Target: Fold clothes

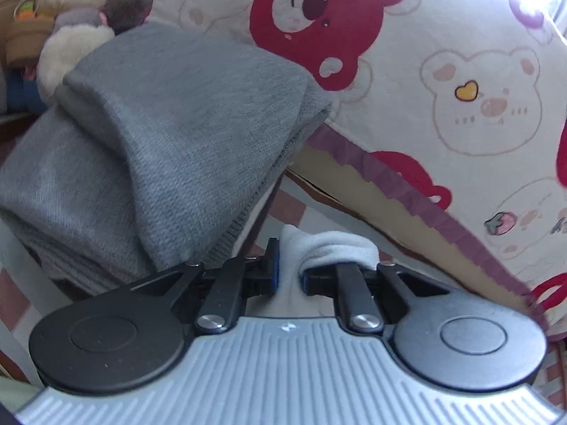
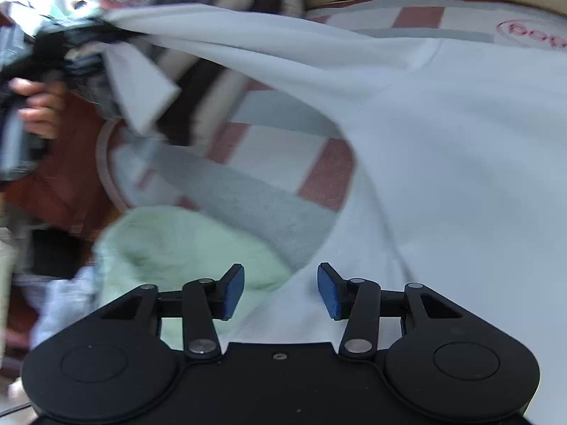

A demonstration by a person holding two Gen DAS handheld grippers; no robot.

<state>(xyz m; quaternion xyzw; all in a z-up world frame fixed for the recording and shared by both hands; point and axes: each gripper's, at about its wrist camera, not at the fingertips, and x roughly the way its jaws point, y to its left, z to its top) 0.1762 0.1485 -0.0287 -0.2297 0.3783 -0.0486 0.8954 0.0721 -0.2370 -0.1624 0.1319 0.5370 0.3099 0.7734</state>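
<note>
grey sweater [image 1: 170, 148] and bear quilt [image 1: 443, 81] crowd the left gripper [image 1: 288, 276] pinching the white shirt [image 2: 443, 148], which stretches diagonally from it, right gripper [image 2: 281, 290] gaping open over it.

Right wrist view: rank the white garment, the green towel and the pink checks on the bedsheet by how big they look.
1. White garment, fills most of the view.
2. Green towel, though it lies near the camera.
3. Pink checks, each far smaller.

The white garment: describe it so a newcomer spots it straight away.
Start at the pink, grey and white checked blanket. The white garment drapes across its right side, one corner stretched up to the left gripper. Unlike the fluffy pale green towel beside it, it is smooth and plain.
</note>
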